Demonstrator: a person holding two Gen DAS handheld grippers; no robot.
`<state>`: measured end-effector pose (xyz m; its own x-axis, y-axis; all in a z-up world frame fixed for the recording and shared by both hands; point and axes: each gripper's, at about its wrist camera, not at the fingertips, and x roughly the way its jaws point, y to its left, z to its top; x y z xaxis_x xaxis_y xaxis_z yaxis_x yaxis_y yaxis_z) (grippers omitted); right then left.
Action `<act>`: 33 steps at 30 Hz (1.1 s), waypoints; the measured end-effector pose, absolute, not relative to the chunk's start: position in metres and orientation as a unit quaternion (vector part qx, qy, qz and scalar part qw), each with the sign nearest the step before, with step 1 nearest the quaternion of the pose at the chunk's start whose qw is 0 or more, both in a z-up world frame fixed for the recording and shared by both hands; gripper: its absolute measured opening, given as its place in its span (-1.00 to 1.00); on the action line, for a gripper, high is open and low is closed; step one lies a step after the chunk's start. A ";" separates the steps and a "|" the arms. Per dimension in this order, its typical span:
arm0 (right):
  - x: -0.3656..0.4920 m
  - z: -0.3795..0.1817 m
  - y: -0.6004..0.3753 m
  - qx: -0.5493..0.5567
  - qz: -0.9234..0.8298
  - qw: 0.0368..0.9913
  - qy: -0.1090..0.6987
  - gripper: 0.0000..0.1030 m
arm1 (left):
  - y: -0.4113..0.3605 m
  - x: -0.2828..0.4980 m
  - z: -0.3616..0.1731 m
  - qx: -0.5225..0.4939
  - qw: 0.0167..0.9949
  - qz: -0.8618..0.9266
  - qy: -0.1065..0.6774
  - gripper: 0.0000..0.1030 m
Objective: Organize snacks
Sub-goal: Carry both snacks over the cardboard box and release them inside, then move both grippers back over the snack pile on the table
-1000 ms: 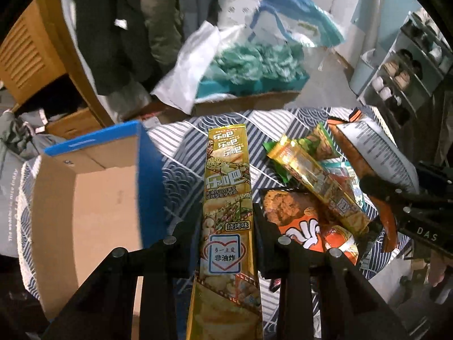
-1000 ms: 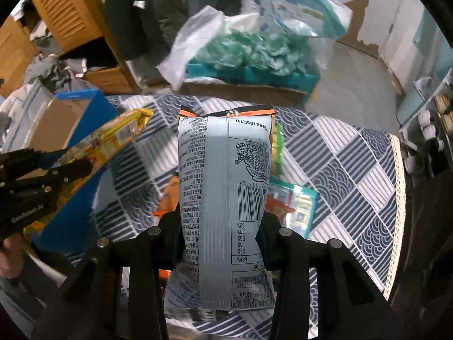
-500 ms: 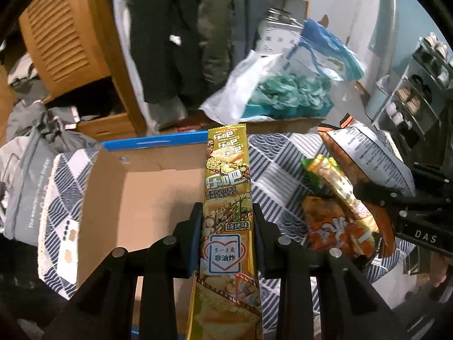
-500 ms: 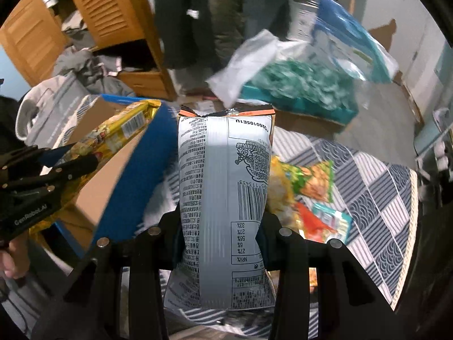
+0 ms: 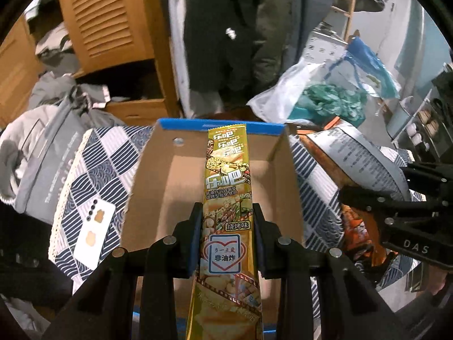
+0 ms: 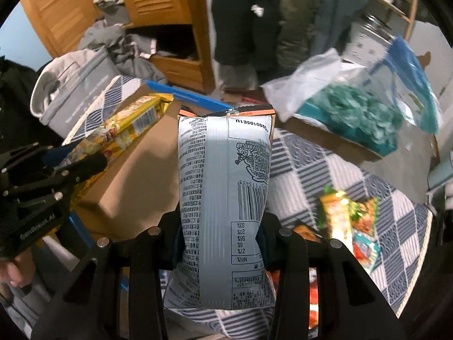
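My left gripper [image 5: 228, 221] is shut on a long yellow snack packet [image 5: 228, 181], which hangs over the open cardboard box [image 5: 170, 187] with a blue rim. My right gripper [image 6: 219, 235] is shut on a grey and orange chip bag [image 6: 223, 175], held upright beside the box's right wall. In the left wrist view the right gripper [image 5: 351, 195] and the chip bag [image 5: 354, 153] sit just right of the box. In the right wrist view the left gripper [image 6: 93, 164] and the yellow packet [image 6: 127, 124] are at the left, above the box [image 6: 141, 181].
Several loose snack packets [image 6: 348, 221] lie on the patterned blue and white tablecloth [image 6: 317, 170] at the right. A white phone [image 5: 94, 235] lies left of the box. A grey bag [image 5: 42, 153], wooden cabinet [image 5: 107, 22] and a box of teal items [image 6: 359, 119] stand behind.
Both grippers have carried their packets to the left, from above the snack pile to the cardboard box. The yellow packet now hangs over the box's inside.
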<state>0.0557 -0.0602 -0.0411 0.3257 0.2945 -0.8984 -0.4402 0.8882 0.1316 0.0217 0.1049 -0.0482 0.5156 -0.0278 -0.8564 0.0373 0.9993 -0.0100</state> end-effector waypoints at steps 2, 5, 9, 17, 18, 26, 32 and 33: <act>0.059 -0.047 -0.045 -0.070 0.233 0.805 0.541 -0.22 | 0.113 0.021 -0.052 0.001 0.869 -0.012 0.495 -0.38; 0.063 -0.056 -0.024 -0.075 0.244 0.795 0.551 -0.22 | 0.122 0.022 -0.058 0.000 0.867 -0.003 0.498 -0.38; 0.068 -0.066 -0.002 -0.080 0.253 0.784 0.561 -0.22 | 0.133 0.022 -0.066 0.000 0.865 0.010 0.502 -0.38; 0.077 -0.077 0.023 -0.078 0.263 0.771 0.575 -0.22 | 0.144 0.026 -0.088 -0.018 0.848 0.018 0.529 -0.37; 0.078 -0.078 0.025 -0.076 0.264 0.769 0.577 -0.22 | 0.146 0.027 -0.090 -0.022 0.846 0.021 0.532 -0.37; 0.083 -0.083 0.027 -0.063 0.264 0.769 0.579 0.16 | 0.161 0.029 -0.080 -0.045 0.852 0.045 0.520 0.13; 0.083 -0.076 0.019 -0.061 0.258 0.778 0.570 0.22 | 0.155 0.029 -0.076 -0.035 0.855 0.045 0.516 0.13; 0.083 -0.074 0.017 -0.065 0.255 0.780 0.567 0.22 | 0.154 0.029 -0.076 -0.031 0.854 0.045 0.517 0.13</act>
<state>0.0827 0.0174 -0.0741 0.2258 0.3252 -0.9183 -0.4716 0.8613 0.1890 0.0290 0.1537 -0.0759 0.4615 0.0455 -0.8860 -0.1095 0.9940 -0.0060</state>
